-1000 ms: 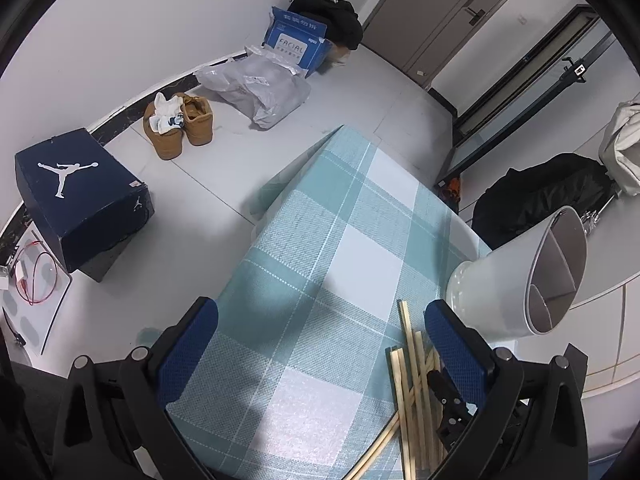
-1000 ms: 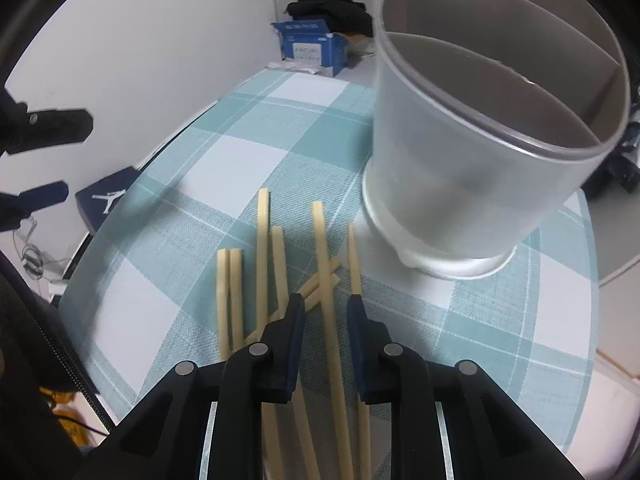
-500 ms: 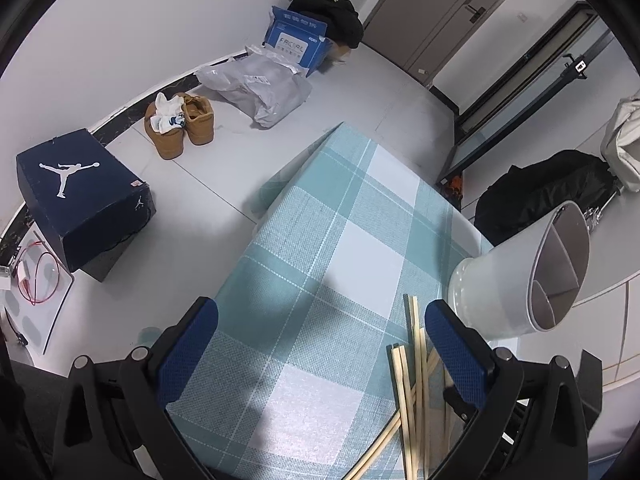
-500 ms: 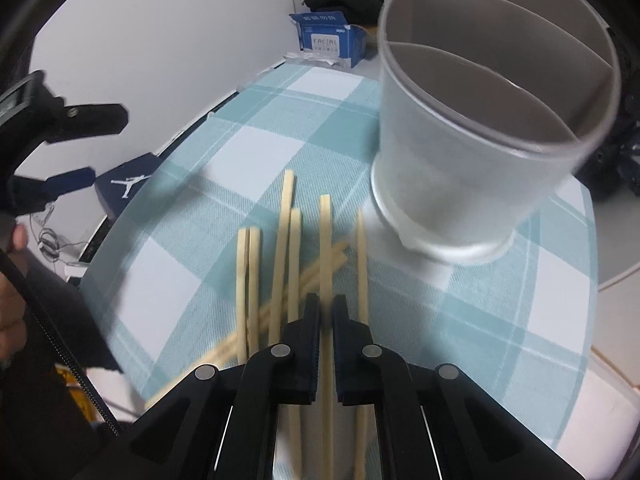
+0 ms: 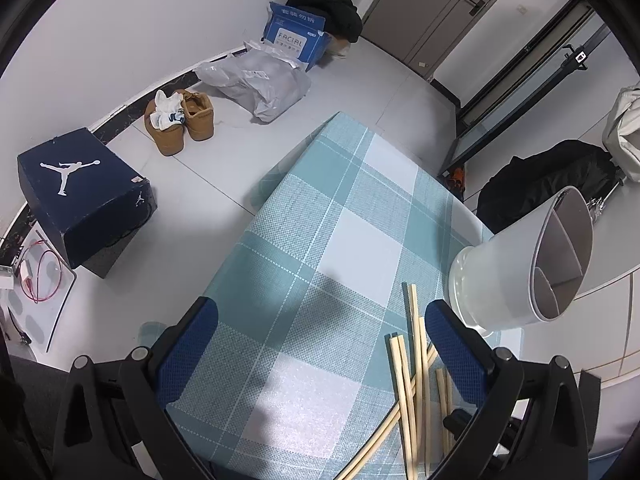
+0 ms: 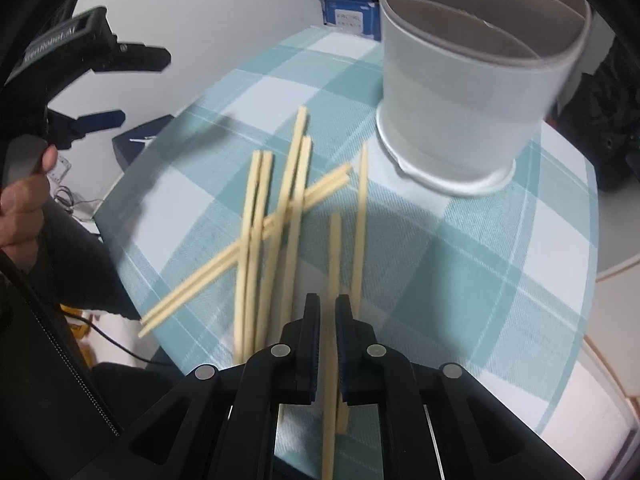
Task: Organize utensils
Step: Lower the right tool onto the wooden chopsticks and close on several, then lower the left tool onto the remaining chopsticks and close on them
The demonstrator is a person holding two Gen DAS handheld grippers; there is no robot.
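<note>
- Far left, right wrist view: a hand (image 6: 22, 208) grips the handle of the left gripper (image 6: 116, 88), which hangs off the table's left edge; its two black-and-blue fingers stand wide apart w/ nothing between them.
- Left wrist view confirms: blue pads (image 5: 188, 344) spread wide over the checked tablecloth (image 5: 320, 216), only bare cloth in the gap.
- On the floor beyond the table, left side: dark blue shoebox (image 5: 80, 196), pair of tan boots (image 5: 180, 124), grey plastic bag (image 5: 260, 84), blue carton (image 5: 296, 36).
- Centre of the table: loose chopsticks (image 6: 276, 216) lie scattered on the cloth, most roughly parallel & pointing away from the camera; two lie crossed diagonally under/over the rest, their near ends sticking past the table's left edge.
- Right gripper (image 6: 326, 320): jaws have just closed down & now pinch a single chopstick (image 6: 334, 248) near its middle; it runs straight btw the pads, far tip toward the holder, near end passing below the fingers. Looks lifted a bit off the cloth, though blur makes that hard to confirm.
- Just right of it, one more chopstick (image 6: 360, 216) lies alone on the cloth, tip close to the holder's base.
- Right/back: white round utensil holder (image 6: 472, 92) stands upright on the table, inside split by partitions into compartments; the parts in view are empty.
- Far right, left wrist view: black bag (image 5: 544, 180) on the floor behind the holder.
</note>
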